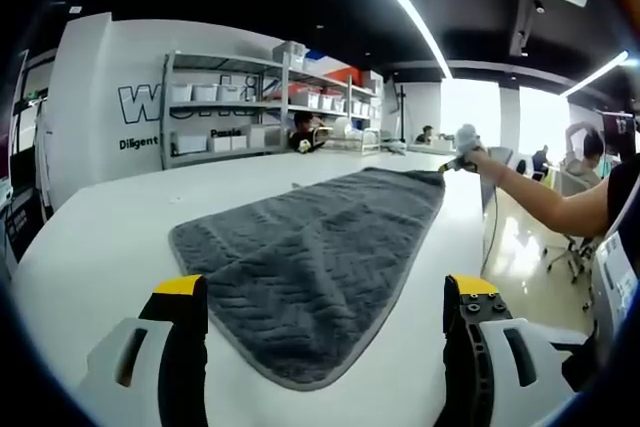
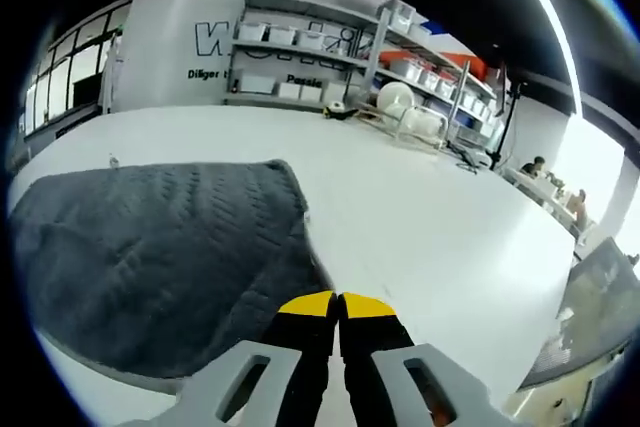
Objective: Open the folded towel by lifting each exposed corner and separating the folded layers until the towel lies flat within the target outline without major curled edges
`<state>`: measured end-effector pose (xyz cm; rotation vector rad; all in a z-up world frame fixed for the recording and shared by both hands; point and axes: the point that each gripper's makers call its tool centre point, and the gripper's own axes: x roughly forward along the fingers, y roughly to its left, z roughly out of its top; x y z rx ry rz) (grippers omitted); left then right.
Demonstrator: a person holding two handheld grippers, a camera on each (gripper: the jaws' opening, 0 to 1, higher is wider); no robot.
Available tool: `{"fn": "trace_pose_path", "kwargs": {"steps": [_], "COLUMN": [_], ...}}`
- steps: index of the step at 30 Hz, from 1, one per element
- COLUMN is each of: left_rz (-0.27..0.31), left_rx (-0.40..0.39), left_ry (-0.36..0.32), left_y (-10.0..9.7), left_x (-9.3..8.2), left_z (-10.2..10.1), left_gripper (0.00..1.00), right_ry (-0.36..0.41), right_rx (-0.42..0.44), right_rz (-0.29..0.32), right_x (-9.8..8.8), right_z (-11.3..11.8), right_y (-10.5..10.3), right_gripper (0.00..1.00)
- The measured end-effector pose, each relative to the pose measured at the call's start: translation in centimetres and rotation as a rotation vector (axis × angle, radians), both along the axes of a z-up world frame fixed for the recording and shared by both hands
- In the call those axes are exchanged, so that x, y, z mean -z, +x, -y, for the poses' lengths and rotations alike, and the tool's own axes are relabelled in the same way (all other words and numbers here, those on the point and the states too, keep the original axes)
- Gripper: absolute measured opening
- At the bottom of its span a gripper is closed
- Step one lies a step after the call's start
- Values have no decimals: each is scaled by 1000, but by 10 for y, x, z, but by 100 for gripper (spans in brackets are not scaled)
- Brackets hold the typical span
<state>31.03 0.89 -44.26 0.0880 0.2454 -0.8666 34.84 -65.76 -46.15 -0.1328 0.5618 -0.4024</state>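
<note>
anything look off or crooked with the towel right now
The grey towel lies mostly flat on the white table, but its far corner is pulled out to a point where the right hand-held gripper meets it, so the outline is skewed. No spill or damage shows.

Bright ceiling strips (image 1: pixel 400 2); edges perhaps warped
</note>
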Motion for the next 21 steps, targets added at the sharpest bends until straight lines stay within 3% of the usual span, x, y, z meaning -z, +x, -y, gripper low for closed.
{"fn": "trace_pose_path", "kwargs": {"steps": [6,11,13,18,21], "left_rz": [5,0,-3,-2,0], "left_rx": [3,9,9,-4,-9], "left_ry": [-2,-2,-1,5,1], "left_y": [-1,-3,-4,-3,-3], "left_x": [-2,-1,-1,-2,-3], "left_z": [2,3,2,-3,-5], "left_gripper": [97,97,97,97,97], "right_ry": [9,-24,-51,-164,-76], "right_rx": [42,33,28,44,41], "right_rz": [-79,-129,-154,-287,-190], "right_x": [27,36,37,42,39], "right_z": [20,18,19,30,22], "right_y": [-9,-10,-13,-27,-23], "right_gripper": [0,0,0,0,0]}}
